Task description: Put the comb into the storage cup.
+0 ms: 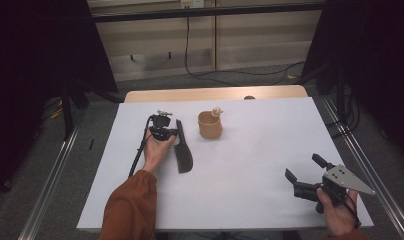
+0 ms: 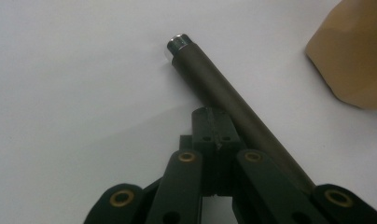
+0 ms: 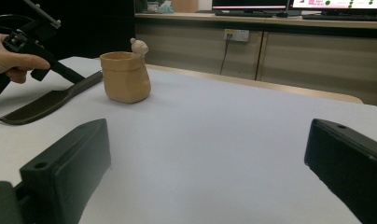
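A dark brown knife (image 1: 182, 150) lies flat on the white table (image 1: 260, 150), its round handle (image 2: 224, 93) ending in a silver cap. My left gripper (image 1: 174, 132) is shut, and its tips (image 2: 215, 123) rest against the left side of the handle with nothing between them. A tan cup (image 1: 210, 125) with a small bear figure on its rim stands just right of the knife; it also shows as the cup (image 3: 126, 77) and the cup (image 2: 354, 51). My right gripper (image 1: 302, 168) hangs open over the table's near right corner, its jaws (image 3: 210, 149) wide apart with nothing between them.
A wooden table edge (image 1: 215, 93) runs along the back. Metal rails (image 1: 50, 185) flank the table on both sides, and a cable (image 1: 230, 74) lies on the floor behind. Cabinets and monitors (image 3: 294, 28) stand beyond the far edge.
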Available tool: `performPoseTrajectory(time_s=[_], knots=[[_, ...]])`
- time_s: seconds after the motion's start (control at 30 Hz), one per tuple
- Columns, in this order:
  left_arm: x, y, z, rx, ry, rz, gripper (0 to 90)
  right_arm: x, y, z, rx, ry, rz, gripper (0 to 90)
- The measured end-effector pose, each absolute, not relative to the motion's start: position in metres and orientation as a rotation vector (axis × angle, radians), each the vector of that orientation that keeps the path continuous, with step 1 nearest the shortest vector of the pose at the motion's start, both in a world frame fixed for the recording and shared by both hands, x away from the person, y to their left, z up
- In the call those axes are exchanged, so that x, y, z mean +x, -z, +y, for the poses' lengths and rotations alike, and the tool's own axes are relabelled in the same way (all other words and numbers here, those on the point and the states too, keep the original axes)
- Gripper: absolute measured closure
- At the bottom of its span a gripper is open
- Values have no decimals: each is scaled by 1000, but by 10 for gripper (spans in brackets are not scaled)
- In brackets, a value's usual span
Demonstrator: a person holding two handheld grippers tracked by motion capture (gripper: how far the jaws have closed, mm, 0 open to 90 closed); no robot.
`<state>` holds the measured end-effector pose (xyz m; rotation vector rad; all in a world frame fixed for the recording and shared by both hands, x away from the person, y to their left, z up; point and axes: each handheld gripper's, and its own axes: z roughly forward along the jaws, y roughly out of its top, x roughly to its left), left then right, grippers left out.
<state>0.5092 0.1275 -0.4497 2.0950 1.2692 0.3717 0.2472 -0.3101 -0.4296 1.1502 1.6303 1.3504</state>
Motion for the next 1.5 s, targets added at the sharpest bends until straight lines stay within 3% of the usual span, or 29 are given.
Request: performPoseTrajectory(time_s=[0.83, 1.5], knots=[[515, 454, 123, 2067, -325, 1227, 900, 247, 430, -310, 1143, -1350, 1634, 0], [517, 452, 119, 2137, -358, 1148, 900, 247, 430, -310, 1142, -1354, 1637, 0]])
